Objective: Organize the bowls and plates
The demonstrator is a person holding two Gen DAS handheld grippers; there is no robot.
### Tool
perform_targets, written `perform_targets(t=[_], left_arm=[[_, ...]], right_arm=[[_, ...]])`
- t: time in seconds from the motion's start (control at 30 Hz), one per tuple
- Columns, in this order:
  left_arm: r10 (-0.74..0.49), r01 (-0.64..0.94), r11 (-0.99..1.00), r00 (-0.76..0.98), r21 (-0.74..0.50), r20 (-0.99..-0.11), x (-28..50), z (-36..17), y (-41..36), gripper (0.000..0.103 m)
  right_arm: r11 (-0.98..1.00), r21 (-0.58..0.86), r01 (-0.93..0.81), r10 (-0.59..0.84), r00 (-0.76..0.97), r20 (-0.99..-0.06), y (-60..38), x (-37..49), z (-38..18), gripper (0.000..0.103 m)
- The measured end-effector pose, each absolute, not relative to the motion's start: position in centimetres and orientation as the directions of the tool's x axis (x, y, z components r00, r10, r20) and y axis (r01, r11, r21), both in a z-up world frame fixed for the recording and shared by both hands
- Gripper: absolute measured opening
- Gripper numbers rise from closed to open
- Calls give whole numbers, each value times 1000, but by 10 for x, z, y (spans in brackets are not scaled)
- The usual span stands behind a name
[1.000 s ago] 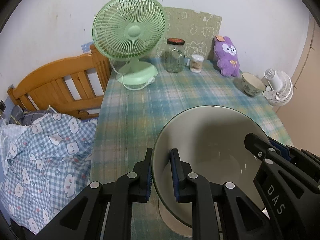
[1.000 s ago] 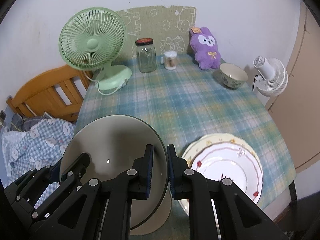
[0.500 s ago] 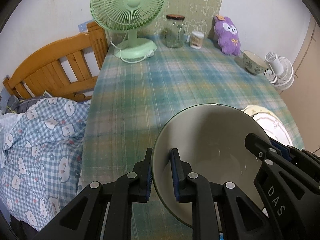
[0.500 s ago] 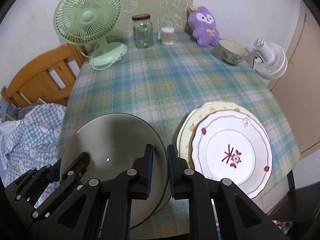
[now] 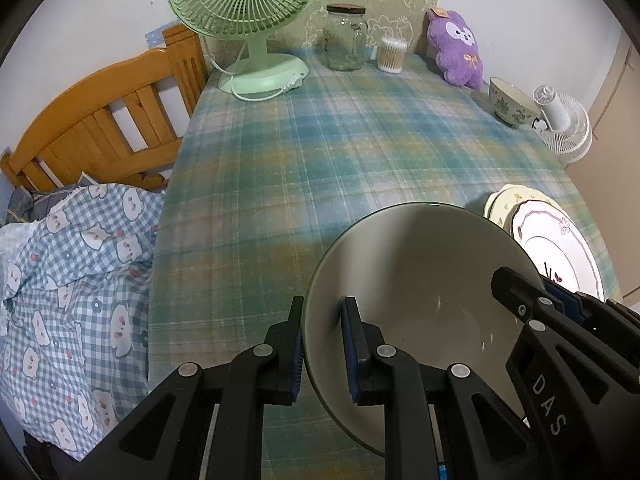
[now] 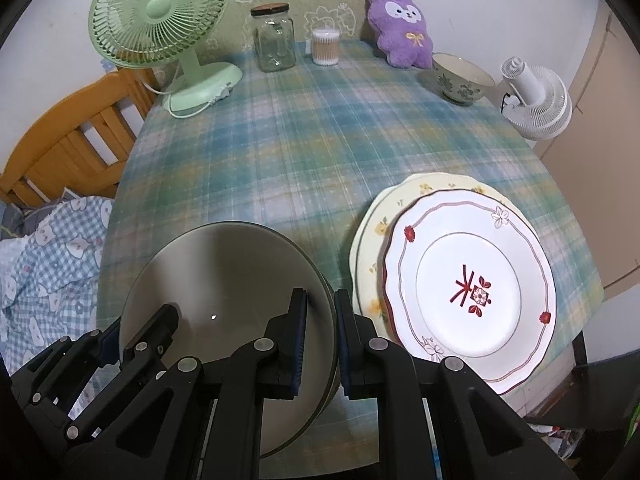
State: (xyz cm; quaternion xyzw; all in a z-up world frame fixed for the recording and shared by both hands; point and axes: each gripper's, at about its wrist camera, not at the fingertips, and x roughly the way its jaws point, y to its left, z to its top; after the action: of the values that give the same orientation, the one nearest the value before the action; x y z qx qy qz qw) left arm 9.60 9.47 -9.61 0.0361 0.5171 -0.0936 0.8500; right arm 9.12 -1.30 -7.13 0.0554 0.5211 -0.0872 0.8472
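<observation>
Two claws hold one big bowl over the table's near edge.

The left gripper (image 5: 322,340) and the right gripper (image 6: 320,334) each pinch an opposite side of the rim of the big grey-green bowl (image 5: 416,280). It looks smooth, hard, heavy and easy to break, so the rim is the best place to hold. Two wavy-edged plates (image 6: 468,280) sit stacked just beside it on the soft checked tablecloth (image 6: 320,140). A small flowery bowl (image 6: 460,78) waits far back.

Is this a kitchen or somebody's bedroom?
Probably a bedroom at home: a wooden bed headboard with a blue checked bear-print quilt stands beside the plaid-covered table, and a purple plush bunny sits on it.
</observation>
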Motion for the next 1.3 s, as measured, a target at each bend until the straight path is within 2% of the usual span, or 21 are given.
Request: perform_targets(t=[0.47, 0.57, 0.6, 0.83, 0.87, 0.9, 0.93, 0.97, 1.0, 1.03, 1.2, 1.3], left_arm=[[-108, 203, 979, 439, -19, -892, 94, -104, 87, 15], [-113, 203, 979, 425, -26, -898, 94, -103, 87, 23], [-115, 207, 978, 423, -28, -899, 94, -102, 86, 30], [-132, 221, 975, 450, -33, -883, 93, -80, 86, 46], [-135, 223, 974, 456, -34, -879, 93, -76, 86, 47], [-136, 225, 974, 472, -31, -871, 92, -69, 86, 47], [-136, 225, 974, 480, -28, -867, 92, -65, 85, 49], [-145, 230, 973, 488, -33, -861, 92, -60, 85, 59], [-158, 234, 971, 498, -43, -853, 92, -54, 85, 64], [-162, 234, 971, 510, -45, -845, 93, -48, 84, 66], [-172, 224, 973, 538, -57, -825, 100, -21, 76, 73], [-168, 203, 977, 560, -62, -812, 104, -8, 69, 78]], right_arm=[[979, -33, 201, -119, 434, -893, -15, 92, -78, 18], [980, -24, 199, -109, 426, -898, -17, 92, -78, 18], [980, -18, 197, -101, 423, -901, -18, 92, -77, 18], [984, 6, 178, -74, 436, -897, -23, 94, -58, 19], [984, 7, 178, -73, 441, -894, -24, 94, -53, 21], [983, 5, 181, -78, 445, -892, -27, 94, -48, 27], [982, 1, 186, -84, 448, -890, -28, 93, -44, 38], [981, -2, 195, -92, 453, -887, -31, 93, -39, 46], [979, 5, 203, -92, 465, -880, -34, 92, -32, 63], [978, 11, 210, -94, 484, -870, -37, 91, -25, 69], [978, 7, 209, -109, 538, -836, -48, 93, 4, 71], [979, 13, 202, -107, 572, -813, -58, 98, 20, 78]])
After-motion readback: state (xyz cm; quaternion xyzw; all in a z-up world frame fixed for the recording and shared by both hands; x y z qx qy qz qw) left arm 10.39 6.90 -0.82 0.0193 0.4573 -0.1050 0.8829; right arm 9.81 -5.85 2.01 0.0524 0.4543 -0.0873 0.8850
